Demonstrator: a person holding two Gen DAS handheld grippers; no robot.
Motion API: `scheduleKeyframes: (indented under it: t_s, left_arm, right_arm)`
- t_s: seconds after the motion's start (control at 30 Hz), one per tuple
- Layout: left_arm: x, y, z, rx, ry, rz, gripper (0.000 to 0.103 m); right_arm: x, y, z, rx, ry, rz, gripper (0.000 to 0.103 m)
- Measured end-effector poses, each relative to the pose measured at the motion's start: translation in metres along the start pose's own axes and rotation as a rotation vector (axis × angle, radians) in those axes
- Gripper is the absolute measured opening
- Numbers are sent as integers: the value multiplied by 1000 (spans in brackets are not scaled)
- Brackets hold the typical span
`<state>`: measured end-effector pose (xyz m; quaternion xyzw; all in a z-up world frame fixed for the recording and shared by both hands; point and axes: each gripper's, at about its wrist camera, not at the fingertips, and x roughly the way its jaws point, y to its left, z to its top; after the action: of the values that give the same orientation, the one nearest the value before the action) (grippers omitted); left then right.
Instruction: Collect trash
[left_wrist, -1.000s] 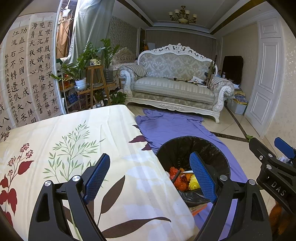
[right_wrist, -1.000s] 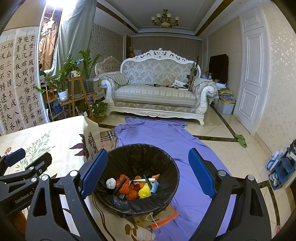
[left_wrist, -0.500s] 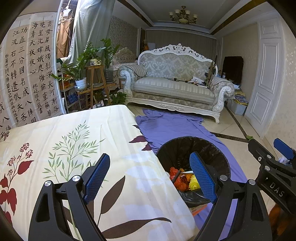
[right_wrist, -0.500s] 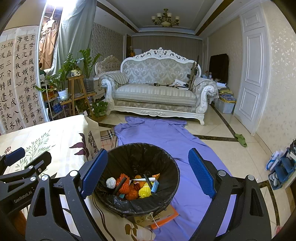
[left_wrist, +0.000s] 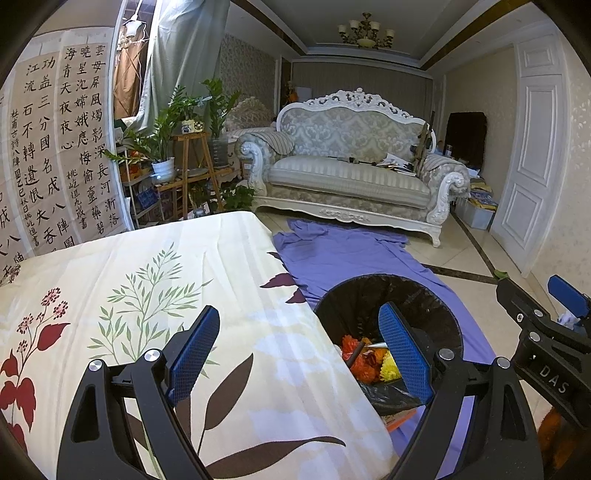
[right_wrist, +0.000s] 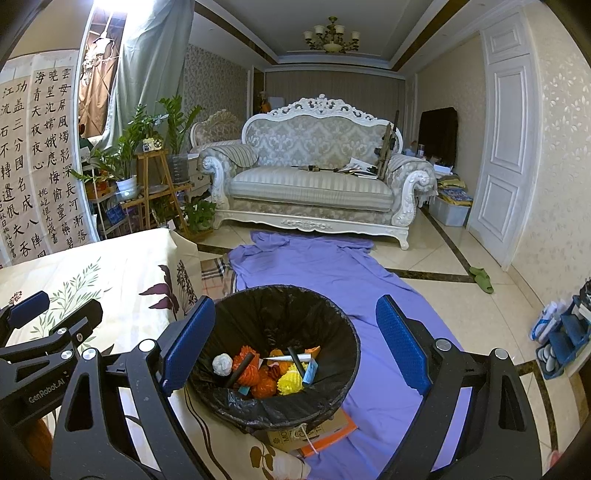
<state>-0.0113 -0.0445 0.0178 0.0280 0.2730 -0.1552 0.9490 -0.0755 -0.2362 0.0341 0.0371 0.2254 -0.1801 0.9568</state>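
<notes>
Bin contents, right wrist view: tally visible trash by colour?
In the bin, as far as visible:
Orange pieces: 3 or more, clumped
Yellow ball: 1
White wad: 1
Black sticks: 2
Blue piece: 1
White strip: 1
Total: at least 9

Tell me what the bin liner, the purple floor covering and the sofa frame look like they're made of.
Bin liner: thin black plastic film, slightly glossy, crinkled and folded over the rim.
Purple floor covering: soft matte woven cloth, judging by its wrinkles and bunched edges.
Sofa frame: probably carved wood painted glossy white; moulded resin can't be ruled out.
</notes>
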Motion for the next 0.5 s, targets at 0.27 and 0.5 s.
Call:
scheduleKeyframes:
  t_s: [0.27,0.5]
  left_arm:
    - [1,-4,0,15,-2,8,85]
    - [1,-7,0,27,-9,1,85]
  right_arm:
    - [0,0,1,-2,0,0,86]
    - [0,0,0,-1,3,0,87]
